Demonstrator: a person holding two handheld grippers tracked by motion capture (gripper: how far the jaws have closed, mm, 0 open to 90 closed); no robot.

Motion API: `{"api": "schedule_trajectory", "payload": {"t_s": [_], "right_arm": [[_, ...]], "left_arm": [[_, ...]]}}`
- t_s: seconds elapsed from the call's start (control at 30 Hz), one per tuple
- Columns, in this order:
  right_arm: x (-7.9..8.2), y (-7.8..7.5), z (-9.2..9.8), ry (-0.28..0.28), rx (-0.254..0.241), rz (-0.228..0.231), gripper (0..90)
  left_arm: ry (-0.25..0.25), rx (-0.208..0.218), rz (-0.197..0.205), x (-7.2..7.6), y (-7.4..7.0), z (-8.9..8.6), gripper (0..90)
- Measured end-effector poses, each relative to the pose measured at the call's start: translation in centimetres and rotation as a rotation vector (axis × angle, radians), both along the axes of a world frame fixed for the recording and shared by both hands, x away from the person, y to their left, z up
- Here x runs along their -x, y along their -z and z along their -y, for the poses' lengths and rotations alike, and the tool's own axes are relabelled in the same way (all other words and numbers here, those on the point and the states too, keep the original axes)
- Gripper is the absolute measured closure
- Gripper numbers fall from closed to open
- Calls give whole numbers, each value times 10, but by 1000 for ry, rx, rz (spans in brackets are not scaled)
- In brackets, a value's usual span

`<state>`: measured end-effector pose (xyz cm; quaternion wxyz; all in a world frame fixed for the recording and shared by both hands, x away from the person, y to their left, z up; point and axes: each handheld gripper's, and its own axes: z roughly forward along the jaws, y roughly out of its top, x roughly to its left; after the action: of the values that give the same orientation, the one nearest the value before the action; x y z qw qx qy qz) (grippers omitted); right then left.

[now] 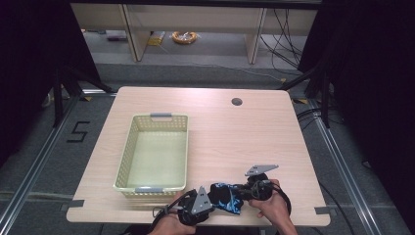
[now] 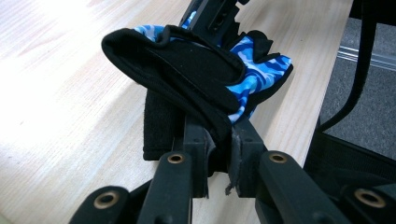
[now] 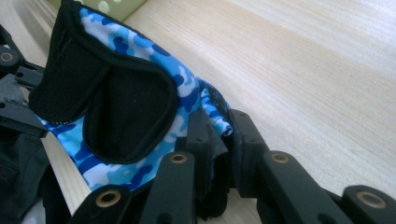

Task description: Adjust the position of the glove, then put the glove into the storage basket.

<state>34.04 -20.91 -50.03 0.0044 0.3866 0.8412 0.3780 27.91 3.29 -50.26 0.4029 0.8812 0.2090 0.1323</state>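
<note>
High view: wooden table (image 1: 235,132); pale green basket (image 1: 155,152) at left centre. Near the front edge, a blue-and-black glove (image 1: 226,198) stretched between left gripper (image 1: 209,199) and right gripper (image 1: 243,192), each in a hand.

Left gripper view: jaws clenched on the glove's (image 2: 196,74) black edge; the glove is raised just over the table (image 2: 60,93); the right gripper (image 2: 212,18) grips its far side.

Right gripper view: jaws clenched on the glove's (image 3: 116,88) blue patterned edge; left gripper (image 3: 32,119) at its far end; basket (image 3: 119,5) corner beyond.
</note>
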Motion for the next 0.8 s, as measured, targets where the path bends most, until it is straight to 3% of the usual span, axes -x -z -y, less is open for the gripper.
{"api": "schedule_trajectory", "payload": {"t_s": [0.07,0.17,0.33,0.53,0.57,0.6,0.67,0.7,0.73,0.8], "right_arm": [[0,-3,0,6,13,10,804],[1,-7,0,4,-4,9,805],[3,-17,1,-2,-37,40,805],[5,-27,-3,2,-24,71,805],[7,-29,-4,6,-31,58,805],[7,-30,-5,7,-31,82,805],[9,-38,-8,7,-34,65,805],[8,-41,-8,2,-37,96,805],[8,-45,-9,0,-28,98,805],[10,-49,-11,5,-40,86,805]], "left_arm": [[-12,3,13,1,-1,-1,796],[0,14,4,0,-3,-2,800],[0,28,30,2,-16,-6,801],[3,42,25,2,-22,-11,802],[-3,48,19,3,-24,-12,802],[1,44,30,3,-26,-12,802],[-1,42,27,4,-31,-14,802],[1,45,27,4,-38,-16,803],[1,45,27,4,-38,-16,804],[0,51,36,3,-46,-19,806]]}}
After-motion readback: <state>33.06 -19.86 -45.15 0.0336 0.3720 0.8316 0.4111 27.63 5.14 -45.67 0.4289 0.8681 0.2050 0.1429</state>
